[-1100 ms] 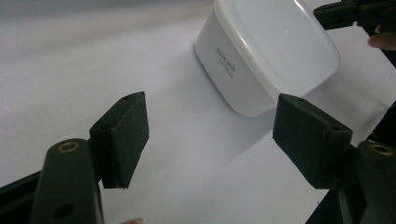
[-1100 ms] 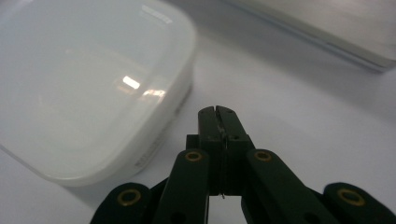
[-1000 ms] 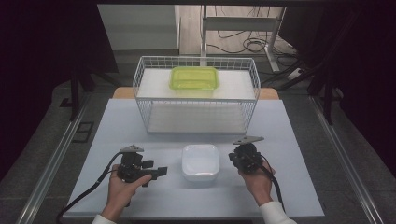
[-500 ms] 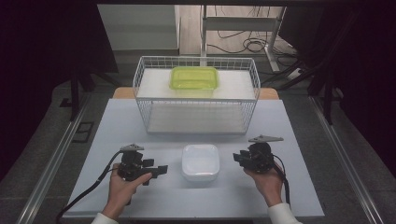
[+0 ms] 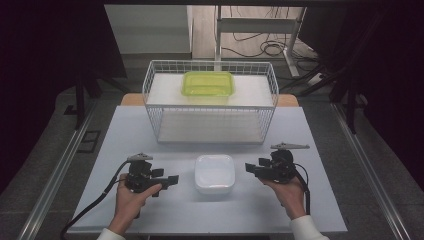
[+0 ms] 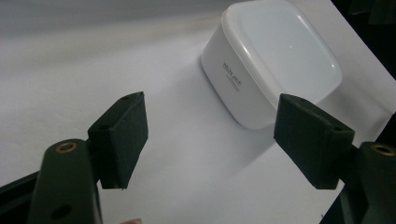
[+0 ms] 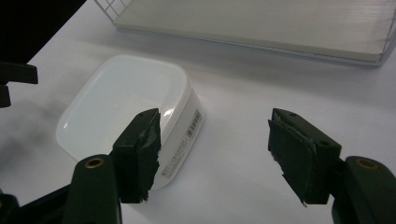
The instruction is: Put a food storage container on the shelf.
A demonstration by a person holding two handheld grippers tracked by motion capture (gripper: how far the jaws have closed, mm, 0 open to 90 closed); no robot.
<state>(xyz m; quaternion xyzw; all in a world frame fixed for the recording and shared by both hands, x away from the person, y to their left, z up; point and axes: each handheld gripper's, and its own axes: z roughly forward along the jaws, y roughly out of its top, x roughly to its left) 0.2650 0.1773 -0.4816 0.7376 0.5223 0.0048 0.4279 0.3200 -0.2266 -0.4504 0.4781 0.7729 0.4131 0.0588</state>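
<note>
White container (image 5: 214, 172) sits between both grippers' open jaws, untouched.

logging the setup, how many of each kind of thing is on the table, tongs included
white lidded container: 1
yellow-green container: 1
wire basket: 1
tongs: 2, left tongs and right tongs, both open and empty
total: 5
</note>
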